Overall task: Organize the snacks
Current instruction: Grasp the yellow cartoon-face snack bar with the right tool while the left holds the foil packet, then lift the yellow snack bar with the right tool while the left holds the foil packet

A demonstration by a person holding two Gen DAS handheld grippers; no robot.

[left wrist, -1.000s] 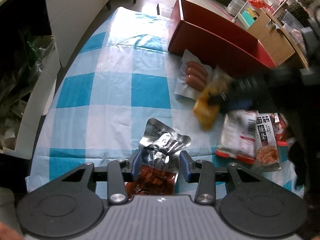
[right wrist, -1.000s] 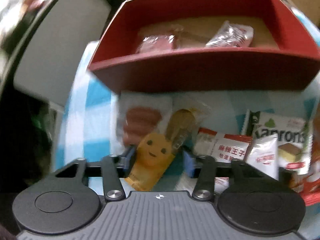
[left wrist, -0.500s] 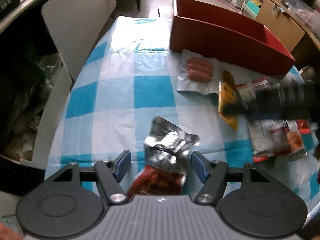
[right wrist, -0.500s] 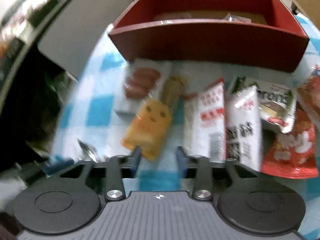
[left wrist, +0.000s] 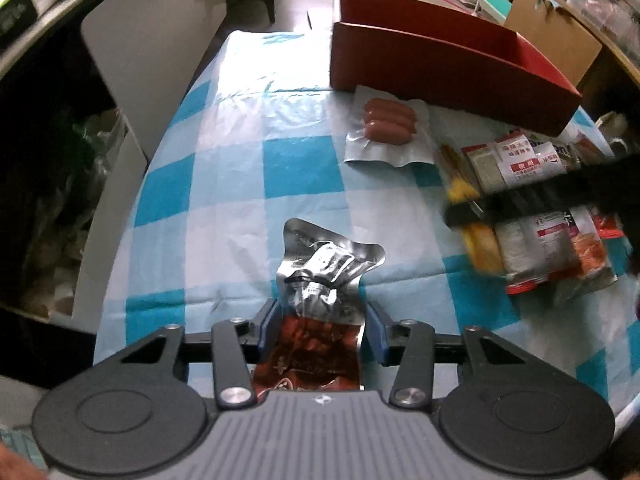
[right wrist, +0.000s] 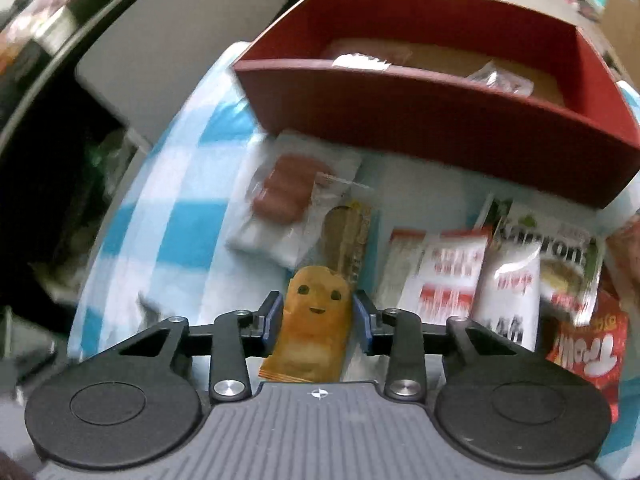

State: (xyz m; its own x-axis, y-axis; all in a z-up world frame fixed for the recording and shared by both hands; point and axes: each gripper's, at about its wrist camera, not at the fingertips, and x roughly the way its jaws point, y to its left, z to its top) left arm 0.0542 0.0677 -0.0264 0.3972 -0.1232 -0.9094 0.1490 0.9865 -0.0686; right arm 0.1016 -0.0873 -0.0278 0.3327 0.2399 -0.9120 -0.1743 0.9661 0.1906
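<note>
Snacks lie on the checked tablecloth (left wrist: 224,184), near the red box (right wrist: 440,128) at the far side. A silver pouch (left wrist: 320,280) sits between the left gripper (left wrist: 322,332) jaws, which are closing on its sides. A yellow pack with a smiley face (right wrist: 316,320) sits between the right gripper (right wrist: 316,324) jaws, closing too. Both packs look light, soft and a bit slippery, so the middle is probably the best place to hold them.

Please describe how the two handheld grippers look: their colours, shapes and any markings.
The left gripper and the right gripper look alike: a grey ribbed body with a small crosshair mark, two black round discs, black linkage bars with silver screws, and blue fingertip pads. No cables or sleeves show.
</note>
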